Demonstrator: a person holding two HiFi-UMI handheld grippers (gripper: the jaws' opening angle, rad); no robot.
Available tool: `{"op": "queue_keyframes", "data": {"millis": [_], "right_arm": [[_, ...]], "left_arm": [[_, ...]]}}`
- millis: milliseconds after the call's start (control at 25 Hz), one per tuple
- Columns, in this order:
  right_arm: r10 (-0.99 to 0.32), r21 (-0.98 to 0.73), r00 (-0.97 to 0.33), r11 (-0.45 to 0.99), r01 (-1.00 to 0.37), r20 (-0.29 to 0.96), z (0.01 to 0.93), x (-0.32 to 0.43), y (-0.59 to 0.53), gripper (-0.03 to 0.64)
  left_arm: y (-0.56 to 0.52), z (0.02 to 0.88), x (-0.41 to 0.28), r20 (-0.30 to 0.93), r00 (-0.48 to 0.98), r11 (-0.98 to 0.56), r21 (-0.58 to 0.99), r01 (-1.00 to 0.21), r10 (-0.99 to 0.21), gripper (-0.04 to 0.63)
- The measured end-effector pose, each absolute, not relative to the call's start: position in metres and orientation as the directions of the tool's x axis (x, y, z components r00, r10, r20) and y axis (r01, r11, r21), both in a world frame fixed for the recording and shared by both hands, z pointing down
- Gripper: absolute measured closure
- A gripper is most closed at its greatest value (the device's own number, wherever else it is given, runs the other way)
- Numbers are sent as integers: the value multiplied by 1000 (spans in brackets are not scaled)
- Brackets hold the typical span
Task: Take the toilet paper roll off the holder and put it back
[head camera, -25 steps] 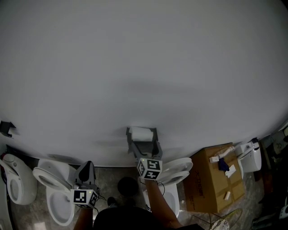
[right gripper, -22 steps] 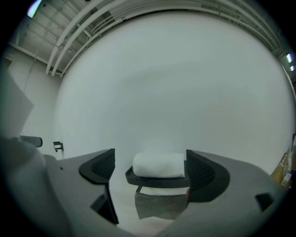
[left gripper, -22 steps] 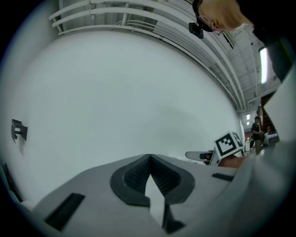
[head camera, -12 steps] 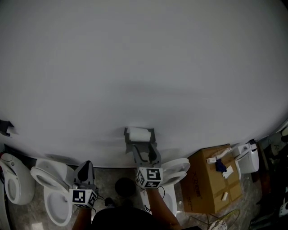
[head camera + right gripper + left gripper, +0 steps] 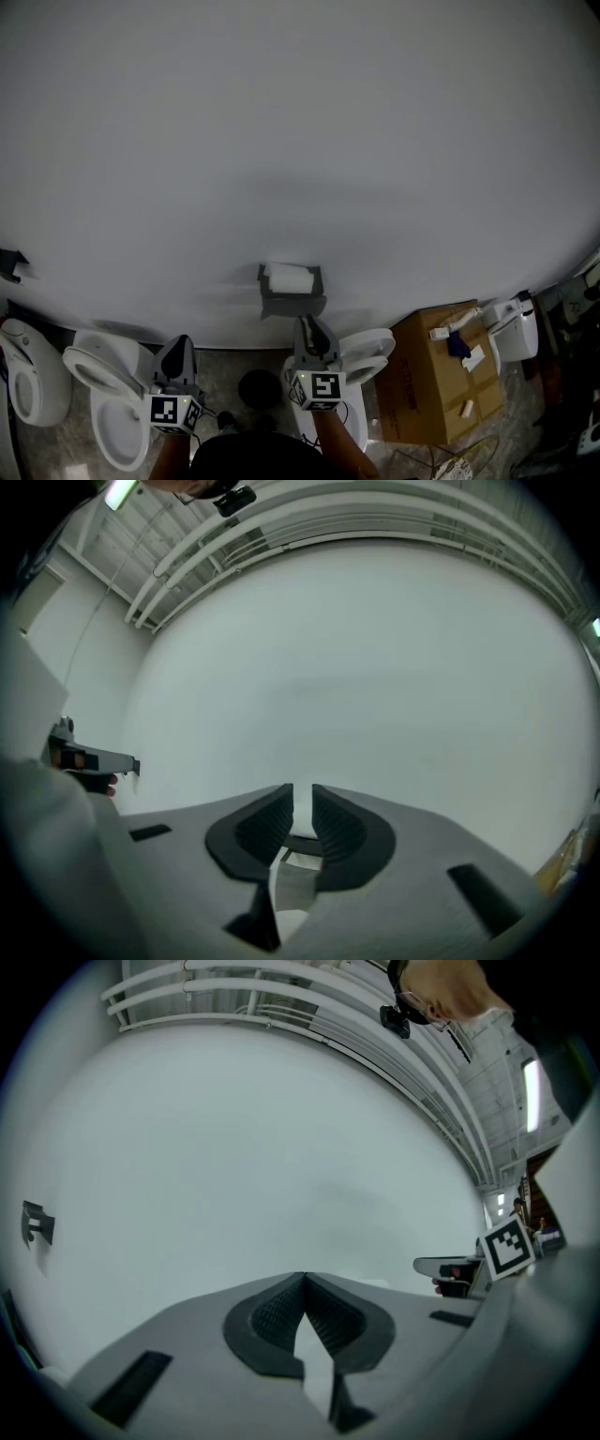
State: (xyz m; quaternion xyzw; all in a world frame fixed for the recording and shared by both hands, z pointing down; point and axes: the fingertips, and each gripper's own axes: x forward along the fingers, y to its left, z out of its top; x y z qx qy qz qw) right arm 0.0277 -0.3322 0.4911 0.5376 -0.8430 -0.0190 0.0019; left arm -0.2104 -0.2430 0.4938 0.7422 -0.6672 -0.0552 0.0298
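White toilet paper roll (image 5: 289, 277) on holder (image 5: 292, 304), just ahead of right gripper (image 5: 306, 324).

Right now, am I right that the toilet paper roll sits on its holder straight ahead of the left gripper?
Not quite: in the head view the toilet paper roll sits on its holder straight ahead of the right gripper, not the left gripper. The right gripper's fingers have just been closing, with nothing between them.
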Motion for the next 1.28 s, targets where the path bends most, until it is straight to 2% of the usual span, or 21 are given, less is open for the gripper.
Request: {"op": "queue_keyframes", "data": {"millis": [200, 1280], "right_arm": [[-921, 19, -386, 386, -922, -54, 486, 49, -319, 612], [-936, 48, -316, 312, -949, -157, 461, 81, -297, 615]], "left_arm": [[-240, 498, -211, -60, 114, -120, 107, -987, -992, 592], [-238, 467, -207, -86, 96, -104, 89, -991, -992, 592]]}}
